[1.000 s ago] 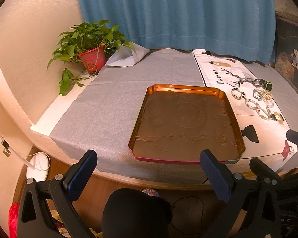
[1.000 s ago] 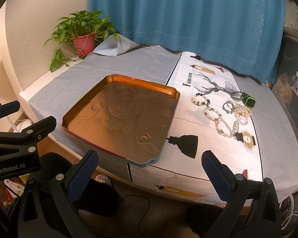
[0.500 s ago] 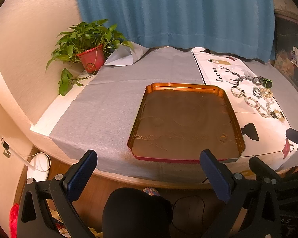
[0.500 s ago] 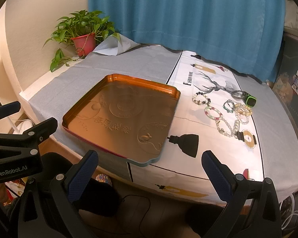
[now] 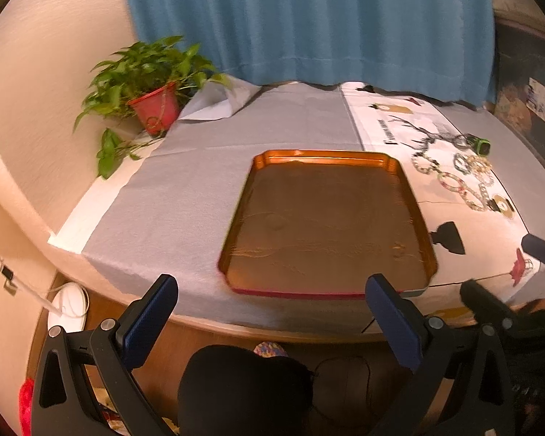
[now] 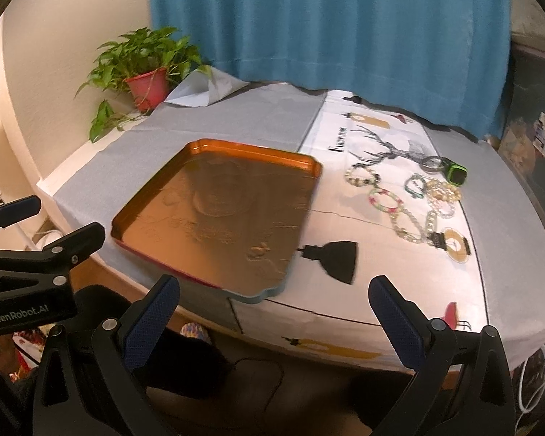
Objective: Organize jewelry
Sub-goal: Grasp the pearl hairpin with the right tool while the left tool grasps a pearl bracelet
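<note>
An empty orange tray (image 5: 418,218) lies on the round table; it also shows in the right wrist view (image 6: 309,167). Several beaded bracelets (image 6: 385,200) and a green-cased watch (image 6: 456,172) lie on the white printed runner right of the tray; the bracelets show in the left wrist view (image 5: 454,181) too. My left gripper (image 5: 272,298) is open and empty, held off the table's near edge before the tray. My right gripper (image 6: 274,301) is open and empty, near the table's front edge, short of the jewelry.
A potted plant in a red pot (image 5: 152,109) stands at the back left by the wall. A blue curtain (image 6: 327,29) hangs behind the table. A grey cloth (image 5: 181,189) covers the table's left part. The other gripper (image 6: 29,254) shows at the left.
Both grippers have drifted slightly forward and upward toward the table, so the tray and jewelry look a little closer. Both stay open. Nothing on the table has moved.
</note>
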